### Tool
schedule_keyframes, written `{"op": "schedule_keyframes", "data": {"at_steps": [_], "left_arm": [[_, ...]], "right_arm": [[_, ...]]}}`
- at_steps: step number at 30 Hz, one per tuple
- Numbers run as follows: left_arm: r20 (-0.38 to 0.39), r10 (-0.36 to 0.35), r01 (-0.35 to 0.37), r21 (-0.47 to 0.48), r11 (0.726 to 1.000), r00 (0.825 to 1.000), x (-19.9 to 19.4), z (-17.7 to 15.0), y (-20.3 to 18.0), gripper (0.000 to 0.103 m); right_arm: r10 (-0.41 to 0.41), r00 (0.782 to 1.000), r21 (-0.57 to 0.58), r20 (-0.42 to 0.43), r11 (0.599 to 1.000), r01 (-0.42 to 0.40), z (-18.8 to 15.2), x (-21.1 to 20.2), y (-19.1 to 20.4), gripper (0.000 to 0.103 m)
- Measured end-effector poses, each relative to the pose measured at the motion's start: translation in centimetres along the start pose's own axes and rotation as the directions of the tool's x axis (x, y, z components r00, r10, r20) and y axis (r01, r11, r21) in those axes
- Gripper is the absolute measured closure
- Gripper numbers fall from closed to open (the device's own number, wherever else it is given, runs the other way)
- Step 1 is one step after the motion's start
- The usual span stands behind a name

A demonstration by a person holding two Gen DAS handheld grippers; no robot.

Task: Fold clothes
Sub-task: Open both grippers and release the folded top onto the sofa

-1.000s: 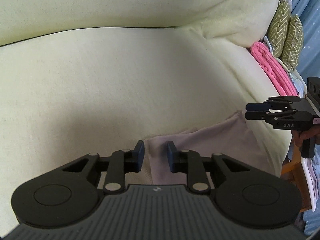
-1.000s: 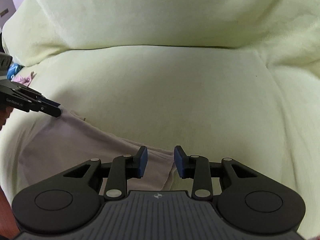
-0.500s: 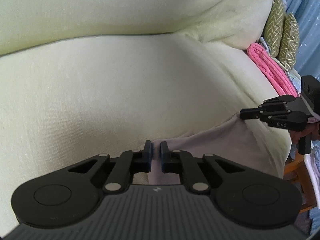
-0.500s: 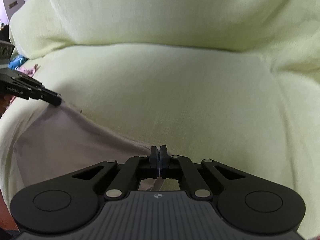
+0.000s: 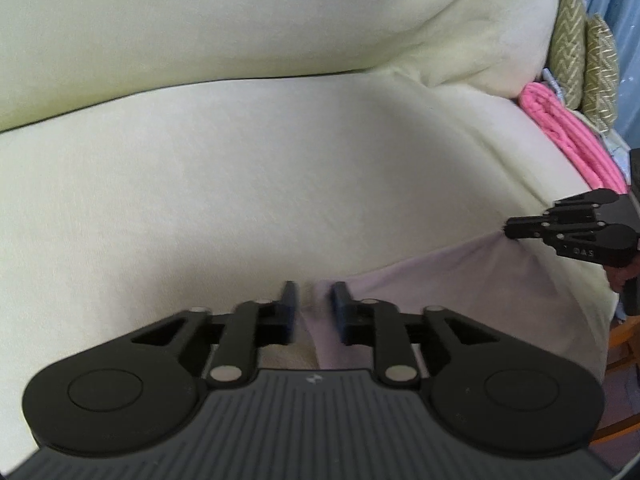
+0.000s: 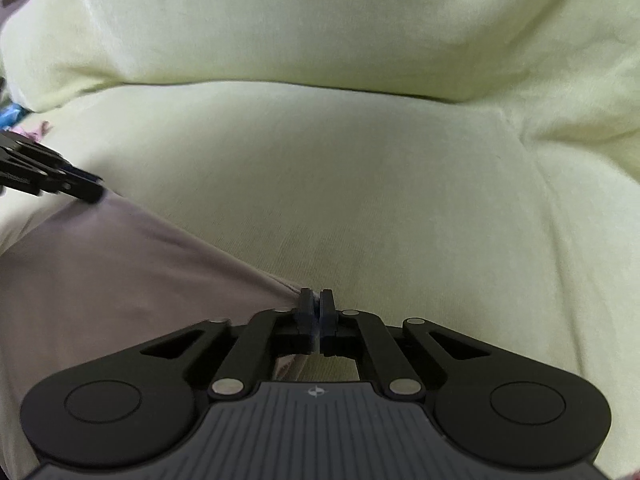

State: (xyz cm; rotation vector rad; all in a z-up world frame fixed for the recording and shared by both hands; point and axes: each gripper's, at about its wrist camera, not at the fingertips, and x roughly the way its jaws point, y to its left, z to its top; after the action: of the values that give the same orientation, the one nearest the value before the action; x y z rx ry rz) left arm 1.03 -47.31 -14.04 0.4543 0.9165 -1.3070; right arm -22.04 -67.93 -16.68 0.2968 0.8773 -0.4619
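Note:
A pale lilac garment (image 5: 460, 284) lies on the front of a pale green sofa seat (image 5: 240, 184); it also shows in the right wrist view (image 6: 120, 276). My left gripper (image 5: 313, 300) is open, its jaws a small gap apart around the garment's left corner. My right gripper (image 6: 317, 307) is shut on the garment's right corner and lifts it. In the left wrist view my right gripper (image 5: 510, 232) pinches that corner at the far right. In the right wrist view my left gripper (image 6: 94, 192) sits at the garment's far left corner.
The sofa back (image 6: 320, 20) rises behind the seat. A pink cloth (image 5: 568, 136) and two green patterned cushions (image 5: 588, 52) lie on the right armrest. A wooden piece of furniture (image 5: 624, 340) stands beyond the sofa's right edge.
My right gripper closed on the garment's corner and stays shut. My left gripper closed almost fully half a second ago and now stands open again. Both moved forward over the seat.

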Motion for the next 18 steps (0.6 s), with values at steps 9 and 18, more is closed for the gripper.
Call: {"op": "schedule_keyframes", "data": {"at_steps": [9,18], "left_arm": [[0.041,-0.024,0.013,0.240,0.971,0.999,-0.5,-0.8,-6.2,0.093],[0.130,0.012,-0.037,0.190,0.981,0.991,3.4,-2.5,-3.4,0.091]], "right_arm": [[0.055,0.992,-0.174,0.113,0.984,-0.035,0.3,-2.1,7.1,0.092],[-0.034,0.977,-0.033,0.211,0.999,0.042,-2.7,1.4,4.3,0.098]]}}
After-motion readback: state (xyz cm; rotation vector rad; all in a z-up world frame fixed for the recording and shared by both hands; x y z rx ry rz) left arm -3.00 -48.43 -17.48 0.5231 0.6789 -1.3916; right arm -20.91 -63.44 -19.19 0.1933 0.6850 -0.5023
